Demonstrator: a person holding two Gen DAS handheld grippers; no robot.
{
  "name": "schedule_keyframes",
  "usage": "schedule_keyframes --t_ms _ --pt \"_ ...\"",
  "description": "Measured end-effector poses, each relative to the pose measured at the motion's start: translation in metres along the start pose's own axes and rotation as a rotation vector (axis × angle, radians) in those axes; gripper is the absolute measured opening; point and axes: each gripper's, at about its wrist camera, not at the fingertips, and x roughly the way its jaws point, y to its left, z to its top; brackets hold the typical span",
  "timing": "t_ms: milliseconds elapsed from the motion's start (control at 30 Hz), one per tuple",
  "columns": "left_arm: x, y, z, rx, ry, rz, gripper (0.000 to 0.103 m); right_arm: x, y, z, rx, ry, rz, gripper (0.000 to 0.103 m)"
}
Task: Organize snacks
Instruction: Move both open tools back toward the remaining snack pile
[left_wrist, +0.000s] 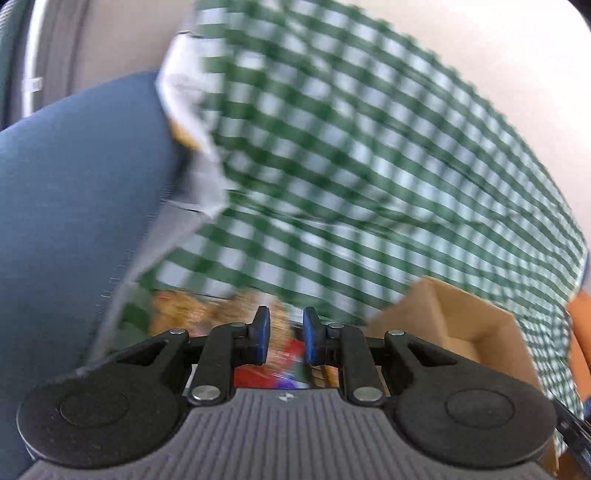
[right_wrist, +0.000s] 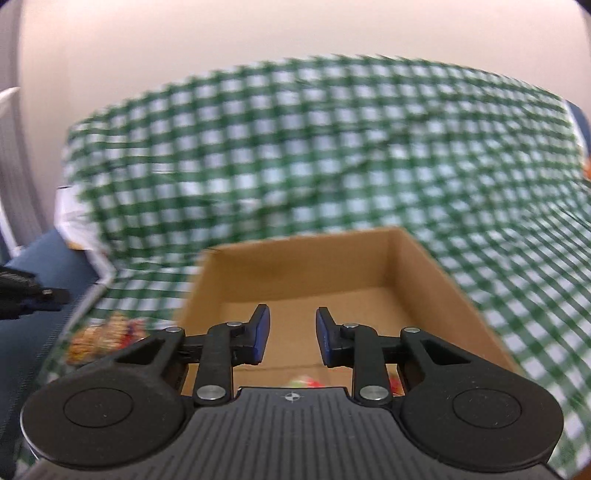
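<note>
Your left gripper's (left_wrist: 287, 334) jaws stand a narrow gap apart and the blue pads do not meet. Your right gripper's (right_wrist: 291, 334) jaws are spread wider, with nothing between them. Neither one is pinching anything.

Both views are heavily blurred.

Snacks: in the left view a red packet (left_wrist: 258, 373) with white and purple bits shows through the gap and under the left gripper. It is as smeared as the cloth (left_wrist: 369, 166) and no pad presses on it. Just left of it lies an orange-brown packet (left_wrist: 184, 310) on the cloth, near the edge. Print and shape are too blurred to read. In the right view a yellow-red smear of packets (right_wrist: 107, 336) sits on the cloth, left of the box (right_wrist: 306, 266) and outside it. Small red and green bits (right_wrist: 304, 380) show low on the box floor, mostly hidden by the right gripper, and you cannot tell what they are.

The box is brown cardboard, open-topped, with plain walls, and it sits on the green-and-white check cloth. Your right gripper points into it. In the left view its corner sits just right of the left gripper.

A blue cushion (left_wrist: 74, 203) lies left of the cloth.
</note>
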Motion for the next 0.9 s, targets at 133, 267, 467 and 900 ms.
schedule_keyframes --t_ms 133,267,467,900 --pt "0.012 0.029 0.006 -0.086 0.043 0.026 0.020 0.001 0.041 0.004 -0.069 -0.034 0.094 0.029" --pt "0.022 0.039 0.008 -0.113 0.075 0.049 0.021 0.003 0.083 0.006 -0.114 -0.018 0.176 0.029" --pt "0.035 0.047 0.006 -0.129 0.110 0.097 0.024 0.028 0.148 -0.014 -0.217 0.034 0.150 0.029" --pt "0.067 0.067 0.008 -0.173 0.151 0.176 0.039 0.158 0.197 -0.043 -0.296 0.198 -0.116 0.051"
